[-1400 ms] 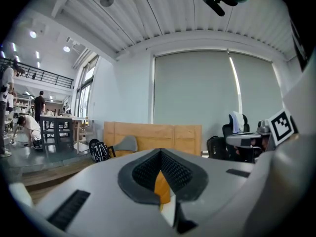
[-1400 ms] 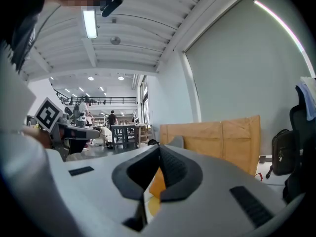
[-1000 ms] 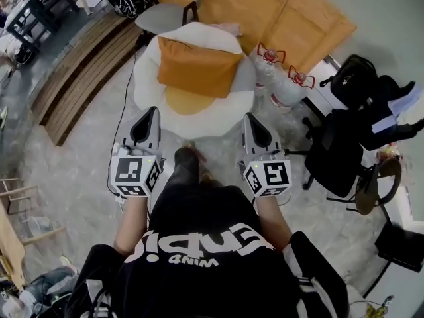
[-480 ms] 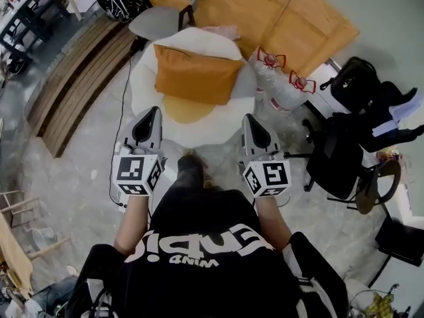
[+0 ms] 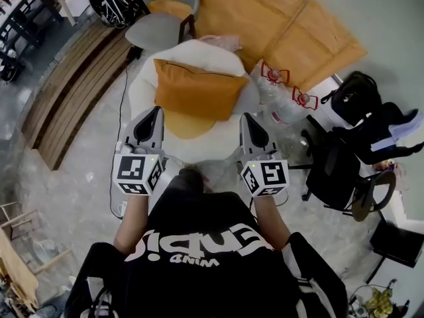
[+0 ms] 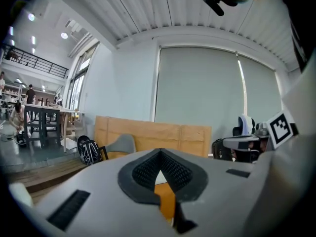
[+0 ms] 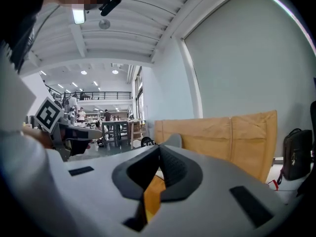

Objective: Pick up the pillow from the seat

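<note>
Ahead, the orange pillow (image 5: 199, 89) lies on the white seat (image 5: 199, 144); left tool (image 5: 150, 119) and right tool (image 5: 250, 126) hover short of it, both closed and empty.

The pillow (image 5: 199, 88) lies on the seat (image 5: 205, 53), which stands on the floor (image 5: 79, 171) straight ahead of the person. The left tongs (image 5: 155, 111) and right tongs (image 5: 245, 118) are side by side over the seat's near edge, one by each near corner of the pillow. Behind the seat stands a chair (image 5: 156, 28), with a backpack (image 5: 119, 4) to its left. Flat panels (image 5: 285, 18) lie behind and to the right. Two bottles (image 5: 285, 91) stand just right of the seat; further right is an office chair (image 5: 338, 171). Wooden planks (image 5: 66, 91) run along the left
</note>
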A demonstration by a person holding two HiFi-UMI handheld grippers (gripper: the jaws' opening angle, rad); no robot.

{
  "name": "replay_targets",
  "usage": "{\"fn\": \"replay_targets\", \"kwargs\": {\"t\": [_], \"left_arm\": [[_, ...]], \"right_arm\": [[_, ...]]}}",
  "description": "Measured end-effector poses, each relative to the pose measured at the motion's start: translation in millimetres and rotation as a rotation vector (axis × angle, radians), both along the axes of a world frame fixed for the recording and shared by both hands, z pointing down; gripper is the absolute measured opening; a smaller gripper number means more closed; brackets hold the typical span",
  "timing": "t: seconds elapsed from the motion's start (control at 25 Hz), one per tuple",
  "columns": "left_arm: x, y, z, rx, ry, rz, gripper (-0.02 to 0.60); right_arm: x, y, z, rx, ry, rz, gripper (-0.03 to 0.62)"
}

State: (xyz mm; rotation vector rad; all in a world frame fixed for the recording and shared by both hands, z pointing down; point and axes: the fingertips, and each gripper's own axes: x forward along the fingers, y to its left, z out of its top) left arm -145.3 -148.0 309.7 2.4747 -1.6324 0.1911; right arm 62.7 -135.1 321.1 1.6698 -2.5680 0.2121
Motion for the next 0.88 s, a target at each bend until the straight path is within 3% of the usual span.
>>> {"fn": "replay_targets", "kwargs": {"t": [0.48, 0.68, 0.88], "left_arm": [[-23.2, -70.0, -15.9, 0.021, 0.019, 0.02, 0.009], [-24.9, -93.7, -35.3, 0.082, 0.01, -0.016, 0.009], [-25.1, -101.8, -37.7, 0.073, 0.019, -0.046, 0.009]], "right_arm": [[-23.5, -58.3, -13.7, 0.018, 0.04, 0.031, 0.021], [-13.1, -85.8, -28.1, 0.062, 0.041, 0.041, 0.021], [-9.3, -98.7, -31.6, 0.067, 0.025, 0.033, 0.021]]}}
